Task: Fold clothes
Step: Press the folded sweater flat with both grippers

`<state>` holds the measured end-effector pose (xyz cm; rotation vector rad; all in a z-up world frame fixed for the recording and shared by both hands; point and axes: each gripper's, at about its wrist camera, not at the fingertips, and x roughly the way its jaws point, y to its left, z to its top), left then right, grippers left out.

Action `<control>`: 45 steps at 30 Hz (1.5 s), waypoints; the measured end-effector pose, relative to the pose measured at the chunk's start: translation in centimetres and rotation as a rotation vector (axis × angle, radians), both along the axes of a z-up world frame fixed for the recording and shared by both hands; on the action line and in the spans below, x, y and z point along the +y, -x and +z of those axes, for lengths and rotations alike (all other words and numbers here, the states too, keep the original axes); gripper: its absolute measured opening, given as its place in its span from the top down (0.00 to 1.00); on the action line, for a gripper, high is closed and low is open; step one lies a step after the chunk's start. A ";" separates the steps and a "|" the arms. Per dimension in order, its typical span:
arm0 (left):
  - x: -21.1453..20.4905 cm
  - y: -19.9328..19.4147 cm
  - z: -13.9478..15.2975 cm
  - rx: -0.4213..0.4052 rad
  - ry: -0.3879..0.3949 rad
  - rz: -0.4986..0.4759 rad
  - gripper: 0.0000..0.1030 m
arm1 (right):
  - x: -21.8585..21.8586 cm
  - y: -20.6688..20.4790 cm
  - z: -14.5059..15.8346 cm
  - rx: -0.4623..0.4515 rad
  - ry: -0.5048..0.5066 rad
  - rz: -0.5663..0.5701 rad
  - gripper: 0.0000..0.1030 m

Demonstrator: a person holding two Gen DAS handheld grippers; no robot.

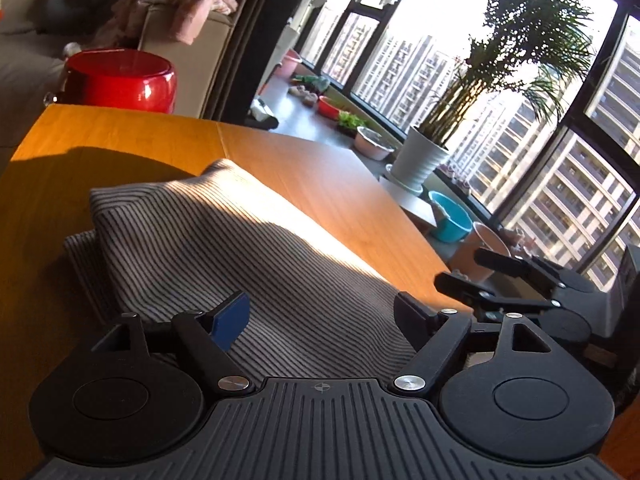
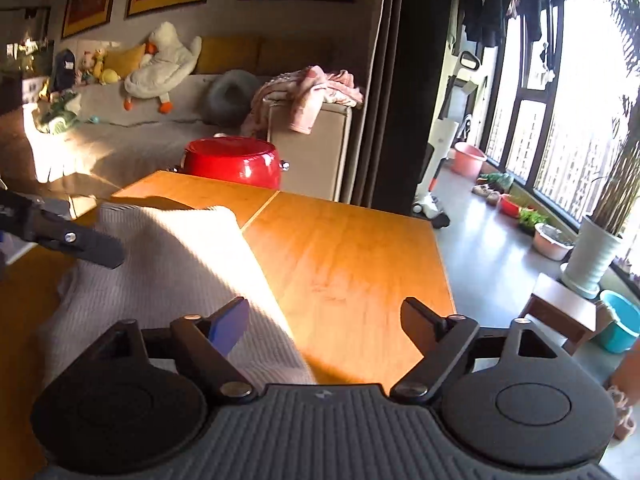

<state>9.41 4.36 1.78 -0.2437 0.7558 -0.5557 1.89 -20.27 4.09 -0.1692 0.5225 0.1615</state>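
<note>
striped cloth [image 1: 224,248] folded on table [image 1: 328,184], both hand-held grippers spread.

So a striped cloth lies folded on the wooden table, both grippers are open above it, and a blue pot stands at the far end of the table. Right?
Almost. The pot is red, not blue; the right wrist view shows it plainly. The rest holds: the striped cloth lies folded on the wooden table, and the left gripper and the right gripper are both open.
</note>
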 end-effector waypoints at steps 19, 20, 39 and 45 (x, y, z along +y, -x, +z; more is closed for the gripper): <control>1.9 -2.1 -2.1 -0.014 -0.010 0.045 0.26 | 3.8 5.4 -2.7 0.173 0.032 0.211 0.33; 1.9 -2.0 -2.1 -0.017 -0.013 0.042 0.26 | 4.2 5.6 -2.3 0.151 0.063 0.228 0.33; 2.1 -1.0 -1.5 -0.029 -0.021 0.024 0.11 | 10.1 8.1 -0.1 0.066 0.162 0.607 0.17; 2.9 -0.6 -1.1 -0.037 -0.019 0.035 0.10 | 13.3 9.1 -2.4 0.107 0.275 0.761 0.17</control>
